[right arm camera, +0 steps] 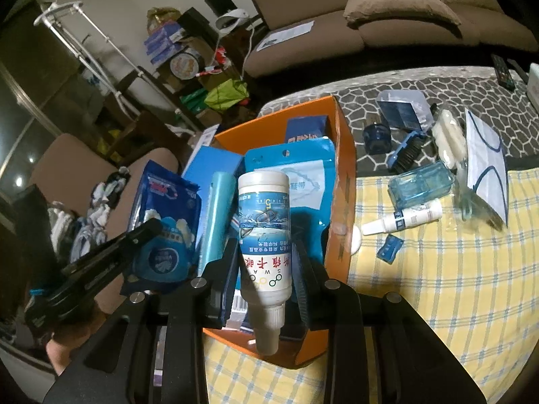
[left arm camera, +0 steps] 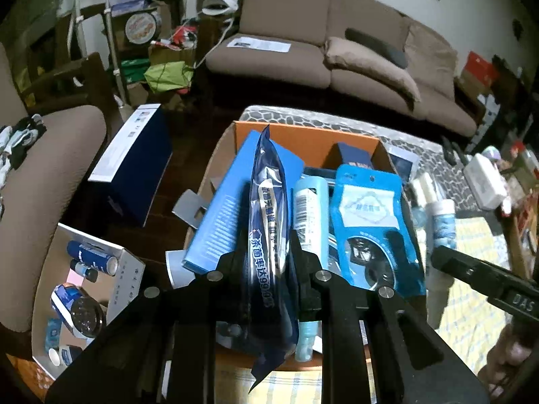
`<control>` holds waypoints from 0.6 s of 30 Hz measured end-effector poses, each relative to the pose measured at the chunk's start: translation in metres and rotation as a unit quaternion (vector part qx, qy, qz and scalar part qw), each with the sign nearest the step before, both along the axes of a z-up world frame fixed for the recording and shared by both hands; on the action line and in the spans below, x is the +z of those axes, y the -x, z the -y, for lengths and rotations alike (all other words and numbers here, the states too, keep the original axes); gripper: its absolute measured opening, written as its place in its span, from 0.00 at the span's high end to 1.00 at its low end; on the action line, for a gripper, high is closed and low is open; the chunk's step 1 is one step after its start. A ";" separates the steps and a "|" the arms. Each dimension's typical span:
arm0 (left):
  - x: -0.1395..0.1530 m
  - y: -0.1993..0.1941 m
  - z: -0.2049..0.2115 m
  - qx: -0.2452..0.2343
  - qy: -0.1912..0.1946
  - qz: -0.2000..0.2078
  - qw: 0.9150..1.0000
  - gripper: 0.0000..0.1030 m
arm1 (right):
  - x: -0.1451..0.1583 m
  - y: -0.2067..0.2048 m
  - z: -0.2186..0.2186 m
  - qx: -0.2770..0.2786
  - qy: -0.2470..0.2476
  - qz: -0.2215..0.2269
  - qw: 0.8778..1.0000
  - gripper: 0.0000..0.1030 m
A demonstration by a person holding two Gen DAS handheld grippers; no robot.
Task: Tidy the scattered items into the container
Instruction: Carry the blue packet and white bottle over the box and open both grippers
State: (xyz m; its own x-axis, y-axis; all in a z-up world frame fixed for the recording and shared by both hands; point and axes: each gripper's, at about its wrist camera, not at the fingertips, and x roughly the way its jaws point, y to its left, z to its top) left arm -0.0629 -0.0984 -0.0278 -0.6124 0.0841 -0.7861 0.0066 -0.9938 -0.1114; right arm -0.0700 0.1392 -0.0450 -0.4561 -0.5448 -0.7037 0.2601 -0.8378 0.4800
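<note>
An orange cardboard box [left arm camera: 303, 138] stands on the table and holds a light blue carton [left arm camera: 232, 202], a pale blue tube [left arm camera: 310, 208] and a blue hanging pouch [left arm camera: 367, 222]. My left gripper [left arm camera: 266, 256] is shut on a dark blue foil pouch [left arm camera: 269, 235], held edge-up over the box. My right gripper [right arm camera: 266, 252] is shut on a white bottle [right arm camera: 264, 232] with a blue label, nozzle towards the camera, above the box [right arm camera: 340, 175]. The left gripper with its pouch [right arm camera: 161, 222] shows at the left of the right wrist view.
Right of the box lie a small white dropper bottle [right arm camera: 404, 217], a clear blue case [right arm camera: 419, 185], a blue brush [right arm camera: 404, 149], a blue jar [right arm camera: 377, 138], a folded cloth [right arm camera: 485, 158] and a small blue packet [right arm camera: 390, 248]. A sofa [left arm camera: 337, 43] stands behind. Another open box [left arm camera: 81, 289] sits left.
</note>
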 end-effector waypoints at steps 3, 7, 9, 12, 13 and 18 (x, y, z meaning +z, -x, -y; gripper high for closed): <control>-0.002 0.001 -0.006 -0.006 0.003 0.002 1.000 0.82 | -0.003 0.002 0.005 0.004 -0.006 0.001 1.000 0.70; -0.005 0.003 -0.015 -0.014 0.004 0.010 1.000 0.82 | -0.009 0.004 0.010 0.007 -0.013 0.003 1.000 0.70; -0.007 0.002 -0.021 -0.018 0.014 0.013 1.000 0.80 | -0.013 0.006 0.013 0.008 -0.019 0.008 1.000 0.70; -0.007 0.001 -0.027 -0.026 0.019 0.016 0.999 0.76 | -0.018 0.006 0.018 0.010 -0.032 0.010 0.999 0.70; -0.007 0.001 -0.028 -0.026 0.015 0.016 0.999 0.76 | -0.019 0.006 0.019 0.011 -0.031 0.011 0.999 0.70; -0.003 0.000 -0.019 -0.036 -0.046 0.018 0.998 0.73 | -0.020 0.004 0.027 0.030 -0.023 0.013 0.999 0.69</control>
State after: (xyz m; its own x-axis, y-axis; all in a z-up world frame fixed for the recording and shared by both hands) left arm -0.0627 -0.0794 -0.0307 -0.5742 0.1988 -0.7942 -0.0583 -0.9775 -0.2025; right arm -0.0742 0.1126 -0.0647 -0.4053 -0.5368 -0.7400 0.2983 -0.8428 0.4480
